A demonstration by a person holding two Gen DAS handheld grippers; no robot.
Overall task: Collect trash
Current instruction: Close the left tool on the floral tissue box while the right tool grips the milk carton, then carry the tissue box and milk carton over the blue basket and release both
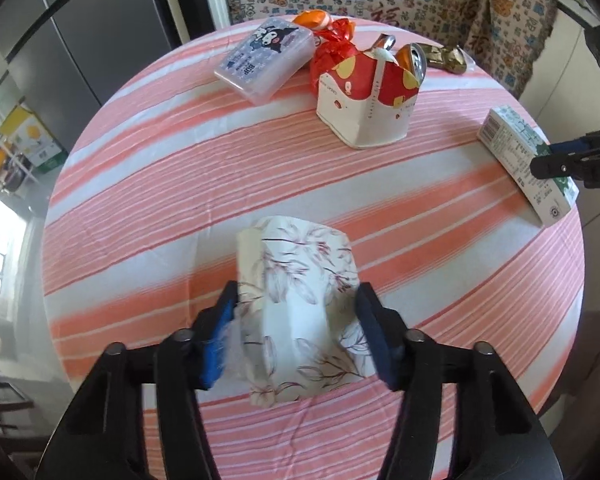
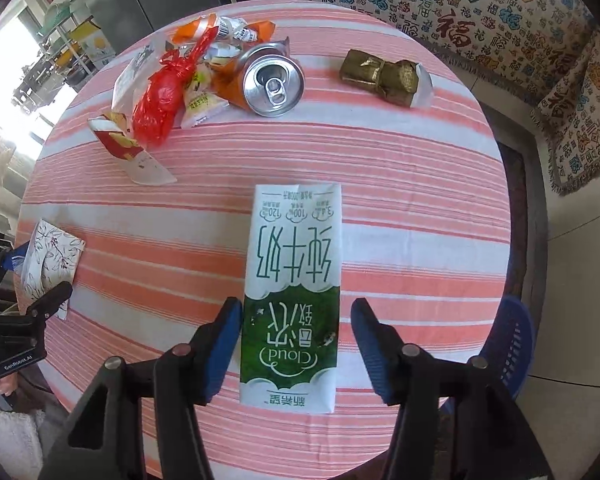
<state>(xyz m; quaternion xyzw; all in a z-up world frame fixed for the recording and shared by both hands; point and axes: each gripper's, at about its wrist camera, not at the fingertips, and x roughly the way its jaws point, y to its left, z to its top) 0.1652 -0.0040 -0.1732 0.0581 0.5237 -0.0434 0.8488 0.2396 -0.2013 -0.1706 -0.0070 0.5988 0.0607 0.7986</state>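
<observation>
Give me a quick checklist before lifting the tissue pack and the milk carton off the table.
1. Left tongs around tissue pack: ok, both pads touch it.
2. Right tongs around milk carton: ok.
3. Right pads pressing carton: not ok, gap on one side.
4. Carton lying flat, square between the pads: ok.
5. Can and wrappers away from both grips: ok.
6. Bin for the trash: cannot tell, none in view.

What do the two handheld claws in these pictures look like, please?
Both are alike: the left claw and right claw have black plastic linkage arms with silver pivot pins and ribbed blue pads on the fingers. White lettering marks the left claw's black body.
</observation>
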